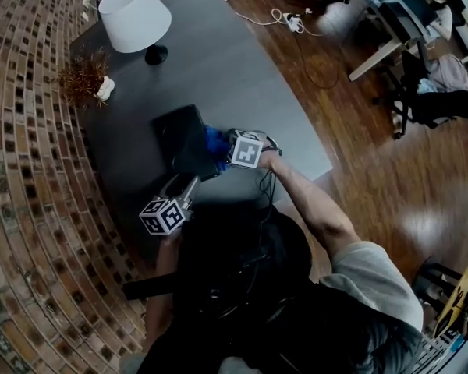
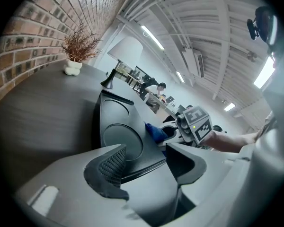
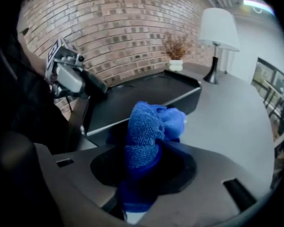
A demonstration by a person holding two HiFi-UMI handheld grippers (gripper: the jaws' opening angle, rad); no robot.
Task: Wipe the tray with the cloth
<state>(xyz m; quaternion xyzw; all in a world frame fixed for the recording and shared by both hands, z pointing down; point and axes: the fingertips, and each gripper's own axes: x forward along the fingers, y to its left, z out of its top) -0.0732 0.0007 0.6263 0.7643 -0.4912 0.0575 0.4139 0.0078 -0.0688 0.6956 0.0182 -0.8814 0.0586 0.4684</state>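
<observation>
So, the tray (image 1: 181,135) is laid on the dark counter (image 1: 249,84), and it's black with a round recess that can be made out in the left gripper view. The left claw (image 1: 181,185) is brought in at the tray's 6 o'clock end. In its own view the left claw (image 2: 149,161) is seen with its jaws partway apart. The tray's (image 2: 114,135) near corner is wedged between them and looks pressed by both pads, so it's counted as pinched.

The blue cloth (image 3: 150,124) is bunched up and clamped in the right claw (image 3: 144,161), with a fat tuft sticking out past the jaw tips. From the head view the cloth (image 1: 214,140) is found right at the tray's 3 o'clock rim, with the right claw (image 1: 225,159) just behind it. Whether the cloth is actually touching the rim can't be told. The side wall of the tray (image 3: 132,100) is seen just beyond the tuft in the right gripper view, and the left claw (image 3: 68,74) is parked at about 10 o'clock.

Further off, a white-shaded lamp (image 1: 134,18) is stood at the tray's 11 o'clock. A small dried plant (image 1: 86,76) in a white pot is tucked at roughly 10 o'clock, near the brick wall (image 1: 23,170).
</observation>
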